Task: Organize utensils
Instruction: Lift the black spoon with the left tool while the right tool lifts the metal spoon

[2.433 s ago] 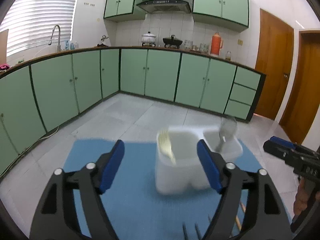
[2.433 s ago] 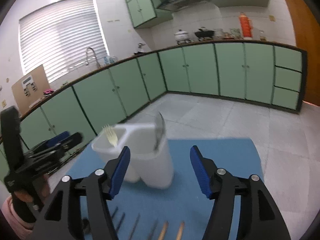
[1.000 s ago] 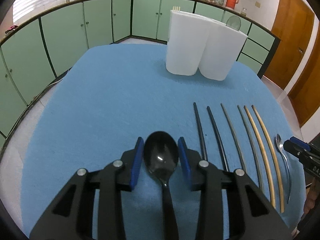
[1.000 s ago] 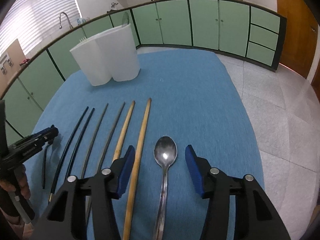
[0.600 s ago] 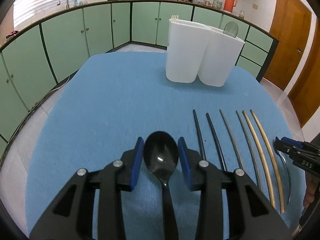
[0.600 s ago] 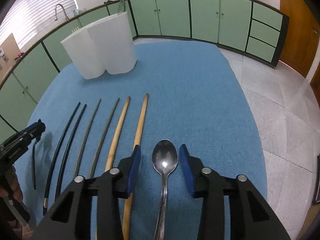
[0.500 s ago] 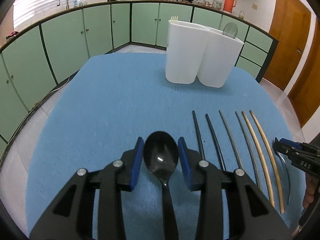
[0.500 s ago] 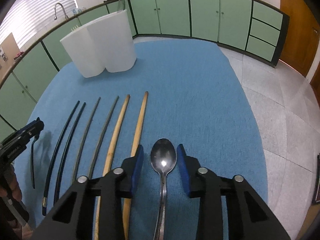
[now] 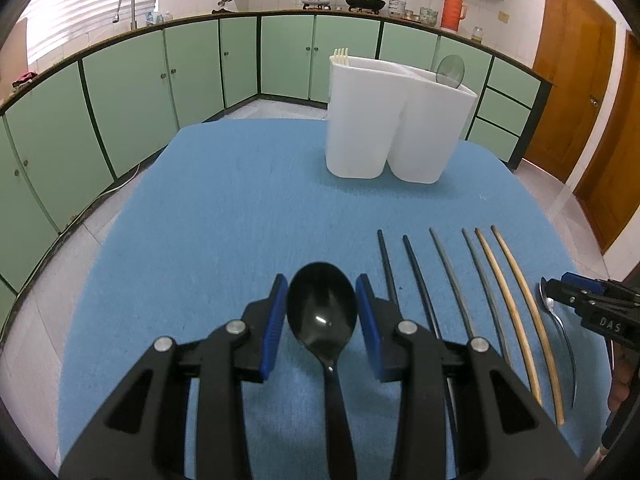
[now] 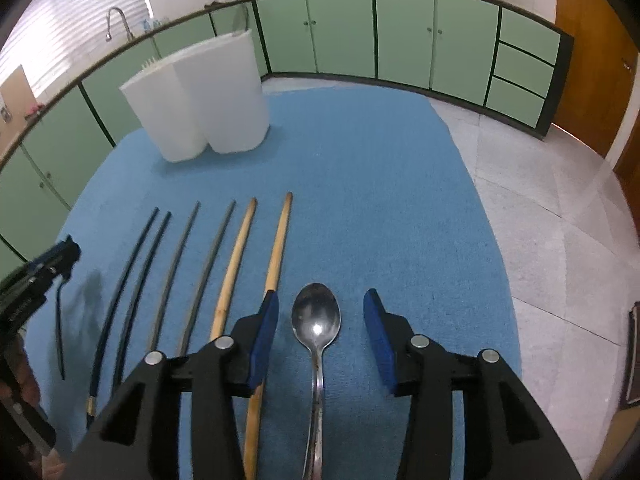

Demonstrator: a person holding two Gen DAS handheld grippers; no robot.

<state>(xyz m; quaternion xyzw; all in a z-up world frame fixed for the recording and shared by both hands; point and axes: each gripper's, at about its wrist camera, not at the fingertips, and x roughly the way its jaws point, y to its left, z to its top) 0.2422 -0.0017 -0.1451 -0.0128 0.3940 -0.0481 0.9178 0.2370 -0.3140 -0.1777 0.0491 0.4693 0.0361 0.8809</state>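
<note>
Left jaws (image 9: 322,312): clenched on the black spoon (image 9: 322,314), gripping its bowl exactly as a second ago.
Right jaws (image 10: 318,320): opening again after a brief squeeze; the steel spoon (image 10: 316,318) lies between them, untouched, flat on the blue bench (image 10: 380,200).
Change: at half a second ago my right pads sat tight beside that bowl; now they stand clear (a failed or abandoned pinch, I judge), so this spoon still needs grasping.
Holder: the white utensil holder (image 9: 396,120) stands at the bench's far end, well apart.
Left view only: a pale fork (image 9: 341,56) and a spoon bowl poke above the holder's rim.
Right view only: the six chopsticks (image 10: 236,260) lie just beside the steel spoon, the nearest under my pad.
</note>
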